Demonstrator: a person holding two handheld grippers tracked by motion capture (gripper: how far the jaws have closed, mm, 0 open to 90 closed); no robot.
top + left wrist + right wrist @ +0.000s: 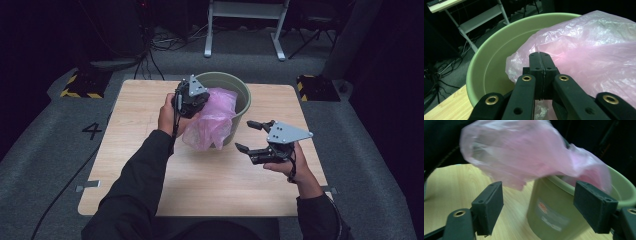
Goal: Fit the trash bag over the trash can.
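Note:
A pale green bin (242,86) stands at the far middle of the wooden table (150,190). A thin pink plastic bag (212,122) lies partly inside it and drapes over its near rim and down its outside. My left gripper (201,103) hovers at the bin's left rim, shut on the bag's edge. In the left gripper view the jaws (540,65) are pressed together against the bag (586,50), with the bin (491,62) behind. My right gripper (244,135) is open to the right of the bin, nothing in it. From the right gripper (539,203) I see the bag (524,152) hanging over the bin (549,215).
The table sits on grey carpet marked with a 4 (92,130). Yellow-and-black striped blocks (82,86) (312,86) sit off its far corners. A white frame stand (245,15) and cables lie beyond. The near half of the tabletop is bare wood.

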